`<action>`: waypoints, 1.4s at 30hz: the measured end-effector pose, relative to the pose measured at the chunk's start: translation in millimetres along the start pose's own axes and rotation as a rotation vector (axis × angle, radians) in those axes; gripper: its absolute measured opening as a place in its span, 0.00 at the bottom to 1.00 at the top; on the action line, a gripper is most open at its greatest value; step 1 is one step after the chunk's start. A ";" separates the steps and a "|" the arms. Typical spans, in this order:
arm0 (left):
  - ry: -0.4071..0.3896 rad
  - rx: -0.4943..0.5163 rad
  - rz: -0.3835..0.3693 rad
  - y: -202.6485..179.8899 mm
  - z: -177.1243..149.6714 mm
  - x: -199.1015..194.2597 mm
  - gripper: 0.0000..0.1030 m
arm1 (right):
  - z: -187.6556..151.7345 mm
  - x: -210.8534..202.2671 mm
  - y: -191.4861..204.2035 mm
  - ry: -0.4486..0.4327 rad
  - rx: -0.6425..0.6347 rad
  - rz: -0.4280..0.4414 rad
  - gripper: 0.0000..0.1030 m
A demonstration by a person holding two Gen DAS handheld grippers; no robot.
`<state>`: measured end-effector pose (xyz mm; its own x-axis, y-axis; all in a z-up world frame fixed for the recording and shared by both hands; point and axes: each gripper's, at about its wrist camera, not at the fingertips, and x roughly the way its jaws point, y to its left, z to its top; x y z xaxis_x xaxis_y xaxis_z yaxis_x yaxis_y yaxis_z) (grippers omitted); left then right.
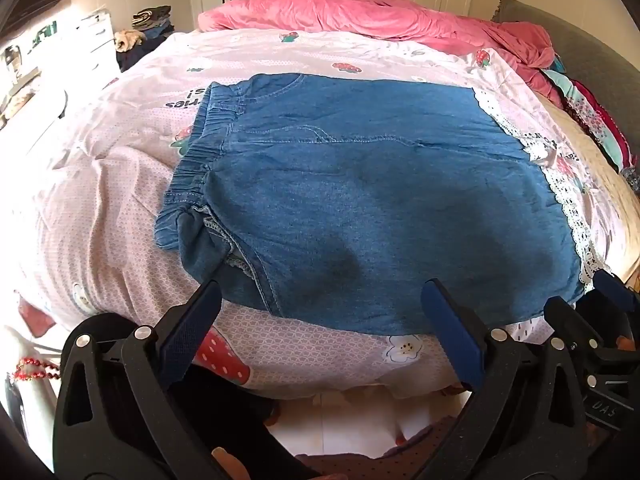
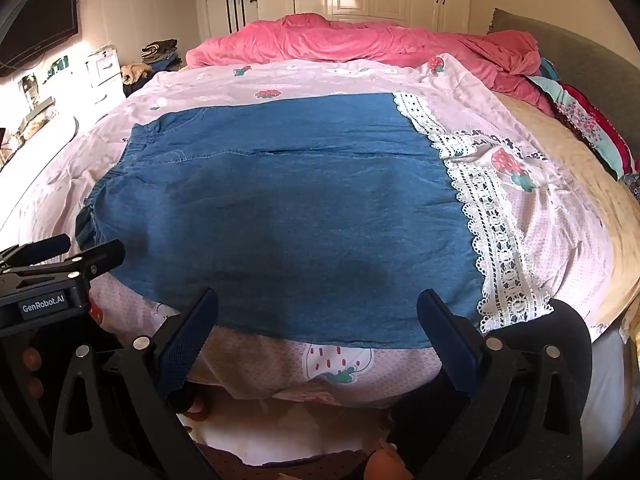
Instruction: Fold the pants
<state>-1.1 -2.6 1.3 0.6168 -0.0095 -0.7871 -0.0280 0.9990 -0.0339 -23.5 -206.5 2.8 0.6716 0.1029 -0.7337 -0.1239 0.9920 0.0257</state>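
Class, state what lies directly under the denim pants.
The pants lie on a pink strawberry-print sheet, visible around them. The sheet's part beneath the denim is hidden.

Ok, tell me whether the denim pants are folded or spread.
Spread: denim pants lie flat on the bedsheet, waistband left, lace hem right.

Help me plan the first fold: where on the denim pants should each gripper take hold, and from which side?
Probably the near hem of the denim pants, coming in low from the bed's front edge. The pants lie flat, elastic waistband left, lace trim right, and that hem sits just beyond both open grippers. Left gripper pinches near the waistband corner, right gripper near the lace, then lift away.
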 end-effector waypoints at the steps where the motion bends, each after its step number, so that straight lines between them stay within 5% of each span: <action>1: 0.000 0.000 0.000 0.7 0.3 -0.1 0.91 | -0.3 0.4 -0.2 0.000 0.000 0.000 0.96; 42: -0.007 -0.006 -0.001 1.0 0.4 -1.0 0.91 | 0.6 0.2 -0.9 -0.007 -0.004 -0.010 0.96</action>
<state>-1.4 -1.6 2.3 0.6224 -0.0098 -0.7826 -0.0327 0.9987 -0.0384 -22.8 -207.4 3.0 0.6780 0.0938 -0.7291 -0.1199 0.9926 0.0162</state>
